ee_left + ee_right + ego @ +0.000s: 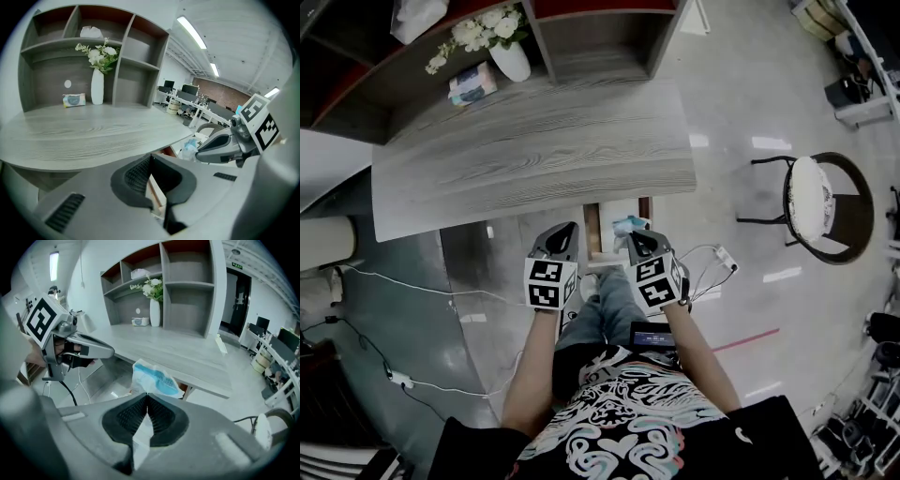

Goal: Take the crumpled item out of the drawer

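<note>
In the head view my right gripper (636, 236) is shut on the crumpled item (628, 224), a white and blue wrapper, held just in front of the desk's front edge. From the right gripper view the crumpled item (152, 377) sticks up past the closed tips of the right gripper (147, 395). The drawer (593, 238) stands pulled out under the grey desk (534, 150), between both grippers. My left gripper (565, 230) is shut, just left of the drawer. In the left gripper view its tips (149, 158) meet, and the drawer's wooden side (157, 194) shows behind them.
A white vase of flowers (508, 56) and a small tissue pack (472, 84) stand at the desk's back, under a shelf unit (600, 37). A round chair (816, 202) stands to the right. Cables (712, 262) lie on the shiny floor near my right arm.
</note>
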`<state>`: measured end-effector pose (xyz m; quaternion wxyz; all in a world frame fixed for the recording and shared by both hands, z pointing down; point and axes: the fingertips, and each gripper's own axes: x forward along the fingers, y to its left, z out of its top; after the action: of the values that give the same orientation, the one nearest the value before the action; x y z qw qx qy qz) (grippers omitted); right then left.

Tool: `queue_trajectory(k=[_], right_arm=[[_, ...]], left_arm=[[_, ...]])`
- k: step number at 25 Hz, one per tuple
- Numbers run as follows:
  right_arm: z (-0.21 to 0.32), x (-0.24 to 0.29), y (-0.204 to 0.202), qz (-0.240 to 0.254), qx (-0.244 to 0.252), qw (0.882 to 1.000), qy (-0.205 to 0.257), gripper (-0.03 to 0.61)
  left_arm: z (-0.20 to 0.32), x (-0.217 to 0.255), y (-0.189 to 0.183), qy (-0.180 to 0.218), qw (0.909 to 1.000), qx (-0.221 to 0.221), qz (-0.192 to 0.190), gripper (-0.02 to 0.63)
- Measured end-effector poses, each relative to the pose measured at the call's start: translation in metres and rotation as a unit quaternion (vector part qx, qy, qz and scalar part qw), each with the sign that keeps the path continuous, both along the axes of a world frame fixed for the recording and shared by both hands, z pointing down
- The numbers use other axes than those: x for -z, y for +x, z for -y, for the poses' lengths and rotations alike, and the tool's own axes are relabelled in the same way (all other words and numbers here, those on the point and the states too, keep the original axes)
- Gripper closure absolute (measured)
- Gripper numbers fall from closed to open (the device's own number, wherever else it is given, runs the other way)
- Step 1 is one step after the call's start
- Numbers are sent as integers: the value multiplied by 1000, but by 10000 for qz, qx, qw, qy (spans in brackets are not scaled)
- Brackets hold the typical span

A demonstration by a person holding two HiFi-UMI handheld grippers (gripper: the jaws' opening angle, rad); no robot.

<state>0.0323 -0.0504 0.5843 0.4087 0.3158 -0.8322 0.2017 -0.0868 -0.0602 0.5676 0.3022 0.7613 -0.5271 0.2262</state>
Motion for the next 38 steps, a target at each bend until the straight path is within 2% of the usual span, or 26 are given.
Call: queue_trajectory(k=[17,23,27,31,38], right_arm=[[7,68,-5,473,-505,9957,612,569],[13,86,-15,449,-452,9941,875,569],[20,104,-12,555,-646,9901,1116,569],[22,119,-8,635,-815,9882,1129,569],[17,134,-7,712,-850,9860,1247,569]], left_arm=[[3,81,3,724,9971,-160,-184,614],[16,107,-6,1011,9946,-157,-177,614],[19,131,-16,1202,9920,-56,-388,614],[23,150,-26,1407,9892,32,-399,614],[22,158,-28,1513,9877,31,-380,614]])
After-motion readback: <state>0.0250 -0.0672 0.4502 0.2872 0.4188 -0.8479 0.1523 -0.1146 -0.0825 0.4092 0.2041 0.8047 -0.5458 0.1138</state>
